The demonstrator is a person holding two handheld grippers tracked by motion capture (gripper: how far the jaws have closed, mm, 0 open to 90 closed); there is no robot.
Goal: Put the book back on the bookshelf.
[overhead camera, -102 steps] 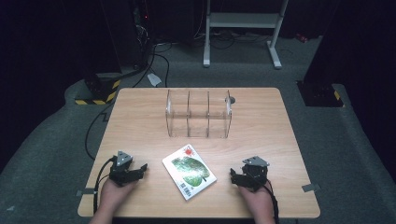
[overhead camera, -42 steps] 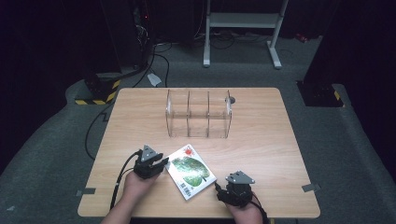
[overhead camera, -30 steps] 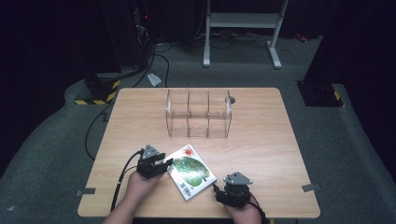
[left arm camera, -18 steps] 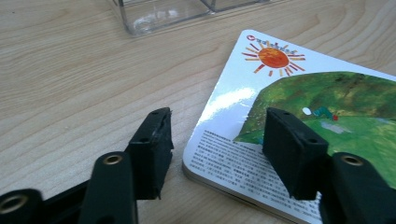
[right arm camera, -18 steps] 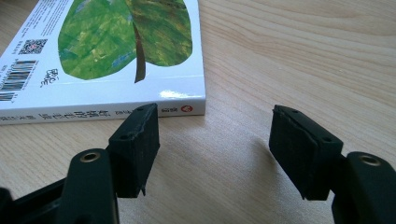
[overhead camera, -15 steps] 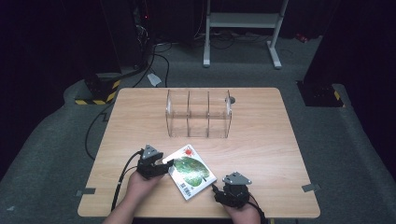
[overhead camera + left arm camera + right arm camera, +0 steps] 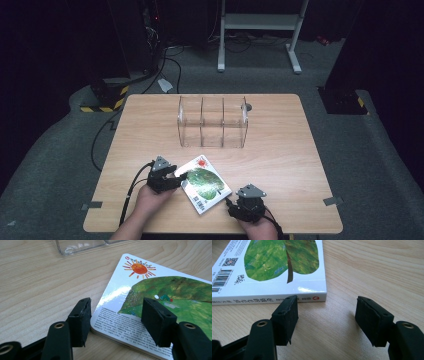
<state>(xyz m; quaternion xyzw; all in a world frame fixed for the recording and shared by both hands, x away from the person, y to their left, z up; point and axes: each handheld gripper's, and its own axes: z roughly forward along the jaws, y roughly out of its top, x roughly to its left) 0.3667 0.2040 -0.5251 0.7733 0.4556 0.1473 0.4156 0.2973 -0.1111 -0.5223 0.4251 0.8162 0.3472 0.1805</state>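
A picture book point(image 7: 202, 183) with a green leaf and an orange sun on its white cover lies flat near the table's front edge. My left gripper point(image 7: 178, 178) sits at its left edge. In the left gripper view the book's corner point(image 7: 160, 297) lies between the jaws of that gripper point(image 7: 116, 315). They have just been closing, but the pads stand off the book. My right gripper point(image 7: 231, 205) rests at the book's near right corner. In the right gripper view it point(image 7: 327, 307) is open facing the spine point(image 7: 274, 298), its jaws having closed slightly on nothing.
A clear plastic organizer point(image 7: 212, 121) with three compartments stands upright at the middle of the wooden table point(image 7: 280, 165); its corner point(image 7: 80, 245) lies ahead of the left gripper. A small round grey thing point(image 7: 247, 106) sits behind it. Cables trail off the front edge.
Since the earliest frame both hands have come in from the table's sides to the book, the left to its left edge, the right to its near corner. Over the last second nothing visibly shifted.
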